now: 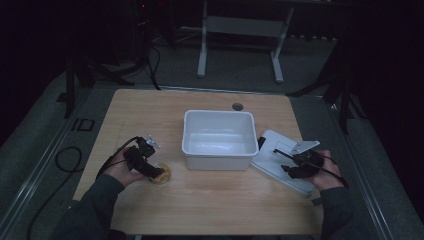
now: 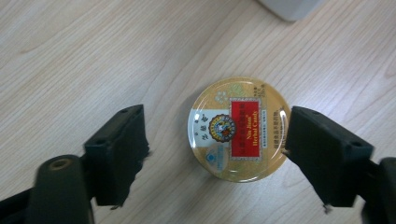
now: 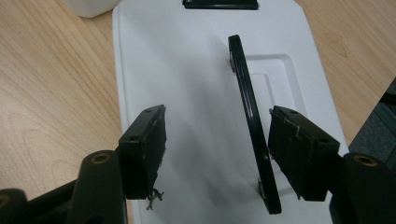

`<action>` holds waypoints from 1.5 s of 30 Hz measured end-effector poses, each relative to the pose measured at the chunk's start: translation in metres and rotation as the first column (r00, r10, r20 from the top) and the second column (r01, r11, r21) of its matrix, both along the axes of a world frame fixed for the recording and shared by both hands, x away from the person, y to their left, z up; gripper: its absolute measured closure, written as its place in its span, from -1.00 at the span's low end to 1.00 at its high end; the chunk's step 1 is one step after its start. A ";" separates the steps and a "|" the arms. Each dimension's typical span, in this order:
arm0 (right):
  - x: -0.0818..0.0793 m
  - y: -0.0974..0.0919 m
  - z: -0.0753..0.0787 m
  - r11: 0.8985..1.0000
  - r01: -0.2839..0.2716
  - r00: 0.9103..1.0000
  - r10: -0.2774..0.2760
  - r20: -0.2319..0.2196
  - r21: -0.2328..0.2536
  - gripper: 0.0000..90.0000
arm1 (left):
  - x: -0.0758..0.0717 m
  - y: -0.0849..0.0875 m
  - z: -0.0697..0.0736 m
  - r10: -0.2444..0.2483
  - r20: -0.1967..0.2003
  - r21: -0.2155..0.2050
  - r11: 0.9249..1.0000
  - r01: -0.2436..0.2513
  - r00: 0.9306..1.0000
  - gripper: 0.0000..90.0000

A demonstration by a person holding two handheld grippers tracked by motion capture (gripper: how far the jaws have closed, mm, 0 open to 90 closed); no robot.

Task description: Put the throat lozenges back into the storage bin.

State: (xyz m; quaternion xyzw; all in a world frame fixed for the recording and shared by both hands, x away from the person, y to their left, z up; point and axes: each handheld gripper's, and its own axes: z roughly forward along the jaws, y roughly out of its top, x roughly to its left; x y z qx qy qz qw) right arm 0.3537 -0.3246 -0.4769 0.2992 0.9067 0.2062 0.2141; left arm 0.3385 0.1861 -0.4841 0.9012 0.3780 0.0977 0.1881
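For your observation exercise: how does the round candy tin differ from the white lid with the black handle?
The candy tin is round, gold and printed; the lid is rectangular and plain white. The tin is far smaller than the lid. The tin lies left of the white bin, the lid right. Both rest on the wooden table.

Gold tin (image 2: 239, 129), red label panel; white lid (image 3: 205, 93), black handle (image 3: 250, 116); bin (image 1: 218, 136) seemingly white.
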 end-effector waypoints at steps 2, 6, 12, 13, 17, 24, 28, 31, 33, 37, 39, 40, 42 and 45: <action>0.000 0.000 0.000 1.000 0.000 1.000 0.000 -0.001 -0.001 -0.20 | 0.000 -0.001 -0.001 -0.008 -0.002 0.012 1.000 0.008 1.000 -0.56; -0.001 0.001 -0.001 1.000 0.000 1.000 0.000 0.000 -0.004 -0.19 | 0.001 -0.005 -0.002 -0.014 -0.005 0.046 0.999 0.015 1.000 -0.57; -0.001 0.000 -0.001 1.000 0.003 1.000 -0.003 0.003 0.000 -0.19 | 0.002 -0.008 -0.002 -0.020 -0.015 0.054 0.998 0.020 1.000 -0.59; -0.001 0.000 -0.001 1.000 0.003 1.000 -0.003 0.003 -0.002 -0.19 | 0.002 -0.008 -0.002 -0.020 -0.015 0.054 0.998 0.020 1.000 -0.59; -0.001 0.001 -0.001 1.000 0.002 1.000 -0.002 0.000 -0.005 -0.18 | 0.002 -0.012 -0.002 -0.032 -0.030 0.068 0.997 0.034 0.999 -0.59; -0.002 0.001 -0.002 1.000 0.003 1.000 -0.003 -0.001 -0.002 -0.18 | 0.003 -0.018 -0.007 -0.051 -0.050 0.088 0.995 0.055 0.997 -0.59; -0.002 0.000 -0.002 1.000 0.004 1.000 -0.004 0.000 0.002 -0.18 | 0.003 -0.021 -0.009 -0.060 -0.057 0.092 0.994 0.065 0.997 -0.59; -0.002 0.000 -0.003 1.000 0.003 1.000 -0.003 0.000 0.001 -0.18 | 0.003 -0.024 -0.010 -0.065 -0.062 0.100 0.992 0.071 0.996 -0.59; -0.002 0.000 -0.003 1.000 0.005 1.000 -0.005 0.000 0.003 -0.18 | 0.003 -0.025 -0.011 -0.067 -0.065 0.103 0.992 0.073 0.996 -0.59; -0.002 0.000 -0.003 1.000 0.007 1.000 -0.007 -0.001 0.002 -0.18 | 0.004 -0.028 -0.012 -0.073 -0.074 0.107 0.991 0.081 0.995 -0.59; -0.002 0.000 -0.003 1.000 0.006 1.000 -0.006 -0.001 0.003 -0.18 | 0.005 -0.029 -0.014 -0.076 -0.080 0.113 0.990 0.085 0.994 -0.59; -0.002 0.000 -0.003 1.000 0.006 1.000 -0.006 -0.001 0.003 -0.18 | 0.005 -0.029 -0.015 -0.077 -0.085 0.117 0.989 0.087 0.993 -0.59; -0.002 0.000 -0.003 1.000 0.007 1.000 -0.007 -0.001 0.006 -0.18 | 0.005 -0.030 -0.016 -0.078 -0.092 0.124 0.988 0.089 0.993 -0.60; -0.002 0.000 -0.004 1.000 0.006 1.000 -0.006 -0.001 0.008 -0.18 | 0.005 -0.031 -0.017 -0.078 -0.098 0.125 0.988 0.090 0.992 -0.63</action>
